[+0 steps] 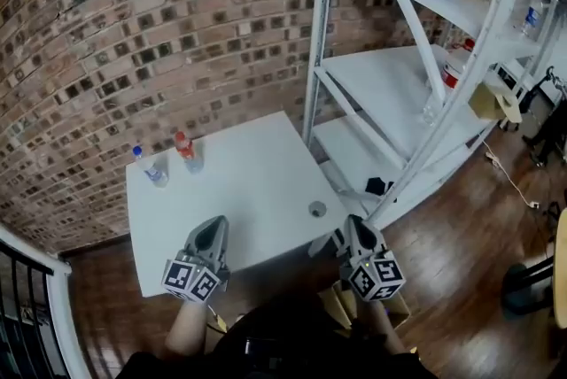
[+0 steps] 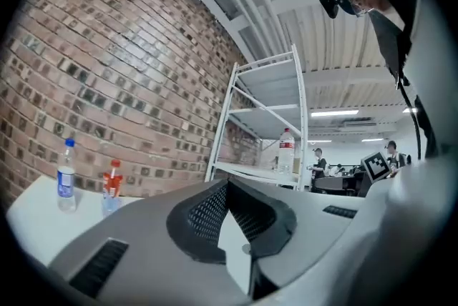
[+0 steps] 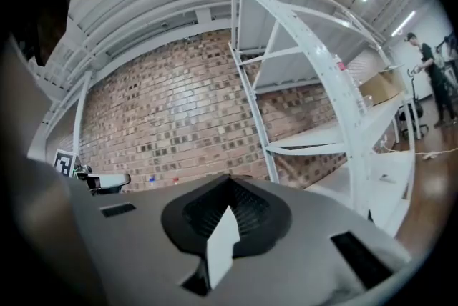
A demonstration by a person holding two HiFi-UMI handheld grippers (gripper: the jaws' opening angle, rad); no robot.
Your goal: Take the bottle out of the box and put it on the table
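Cardboard box (image 1: 335, 305) at the frame's bottom edge lies just below my right gripper (image 1: 354, 222), farther from the left gripper (image 1: 214, 224); both clenched empty, its bottle hidden.

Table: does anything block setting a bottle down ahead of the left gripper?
Nothing visible does: the blue-capped bottle and red-capped bottle stand far back on the left, a small round object by the right edge.

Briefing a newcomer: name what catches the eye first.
A blue-capped clear plastic bottle and a red-capped clear plastic bottle stand at the far left corner of the white table, by the brick wall. A tall white metal shelf rack rises on the right.
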